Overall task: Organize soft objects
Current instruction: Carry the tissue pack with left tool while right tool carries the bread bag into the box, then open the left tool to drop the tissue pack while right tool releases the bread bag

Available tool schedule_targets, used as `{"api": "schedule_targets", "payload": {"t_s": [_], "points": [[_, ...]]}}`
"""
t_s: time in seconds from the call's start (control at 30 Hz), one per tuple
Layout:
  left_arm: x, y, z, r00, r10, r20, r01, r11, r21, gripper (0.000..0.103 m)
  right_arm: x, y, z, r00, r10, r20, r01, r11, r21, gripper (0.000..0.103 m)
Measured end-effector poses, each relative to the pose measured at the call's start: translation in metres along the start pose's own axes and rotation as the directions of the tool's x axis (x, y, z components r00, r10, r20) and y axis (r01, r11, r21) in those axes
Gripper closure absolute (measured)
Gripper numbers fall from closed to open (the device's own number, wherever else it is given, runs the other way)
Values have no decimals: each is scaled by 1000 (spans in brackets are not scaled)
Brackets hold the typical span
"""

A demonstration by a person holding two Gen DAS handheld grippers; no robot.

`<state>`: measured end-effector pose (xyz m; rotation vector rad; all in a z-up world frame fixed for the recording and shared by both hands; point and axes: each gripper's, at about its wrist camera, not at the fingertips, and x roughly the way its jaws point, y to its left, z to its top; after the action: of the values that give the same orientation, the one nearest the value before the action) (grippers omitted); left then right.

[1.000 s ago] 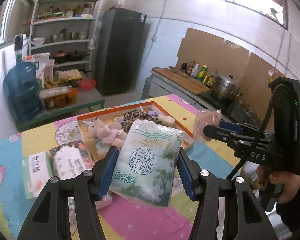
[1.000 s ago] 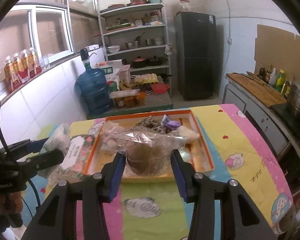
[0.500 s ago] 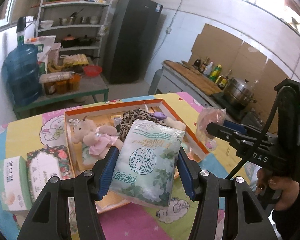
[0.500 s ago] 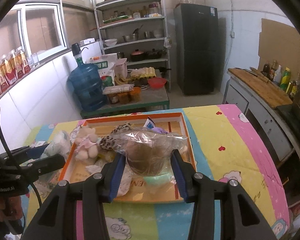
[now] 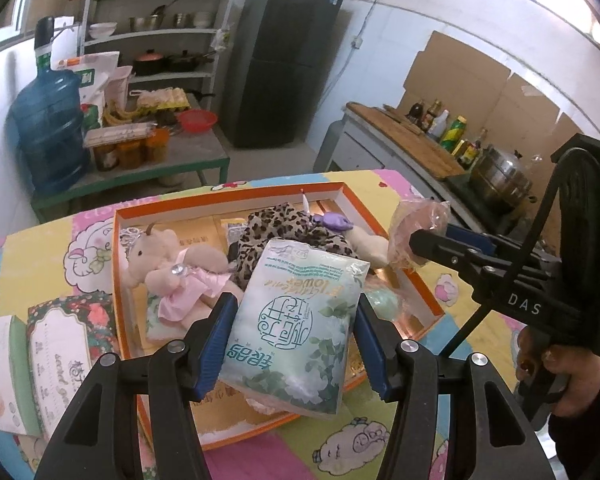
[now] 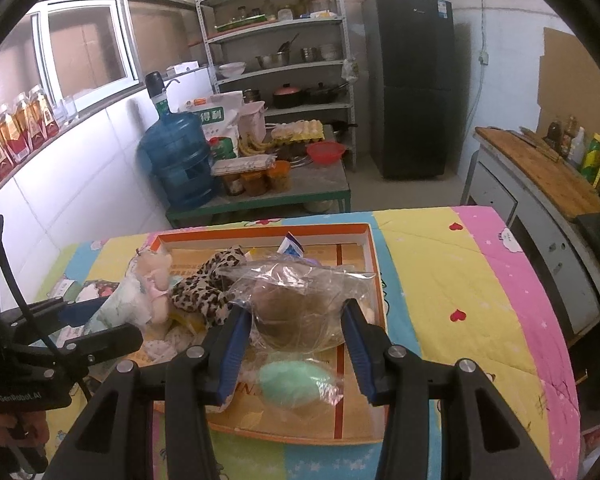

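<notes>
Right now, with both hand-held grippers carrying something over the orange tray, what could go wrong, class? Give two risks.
1. The left hand-held gripper pinches the tissue pack only at its sides; the smooth wrapper might slip.
2. The right hand-held gripper holds a loose clear bag above the orange tray, already crowded with the plush doll, leopard cloth and green sponge; a drop may land on top and roll out.

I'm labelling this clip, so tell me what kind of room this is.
Most likely a home kitchen: a black fridge, open shelves of pots and bowls, and a counter with sauce bottles beside a steel pot.
</notes>
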<state>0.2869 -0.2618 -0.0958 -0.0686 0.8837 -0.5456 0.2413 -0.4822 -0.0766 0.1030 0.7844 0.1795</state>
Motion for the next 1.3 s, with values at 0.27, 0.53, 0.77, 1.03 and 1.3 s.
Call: {"api": "schedule_targets", "payload": {"t_s": [0.27, 0.53, 0.77, 1.03, 1.3], "points": [[16, 0, 6, 999, 34, -16, -34, 999, -7, 44, 19, -4, 7, 999, 39, -20, -39, 999, -14, 56], [32, 4, 9, 998, 51, -36, -51, 998, -22, 44, 36, -3, 12, 997, 70, -45, -71, 997, -37, 56], [45, 5, 6, 996, 62, -60, -63, 998, -26, 44, 51, -1, 13, 994, 81, -75, -85, 995, -54, 56], [57, 8, 2, 994, 74, -83, -76, 997, -18, 44, 68, 7, 12, 991, 92, -101, -102, 991, -90, 56], [57, 11, 2, 995, 58, -77, -60, 998, -25, 44, 72, 16, 12, 989, 100, -107, -112, 988, -105, 55]]}}
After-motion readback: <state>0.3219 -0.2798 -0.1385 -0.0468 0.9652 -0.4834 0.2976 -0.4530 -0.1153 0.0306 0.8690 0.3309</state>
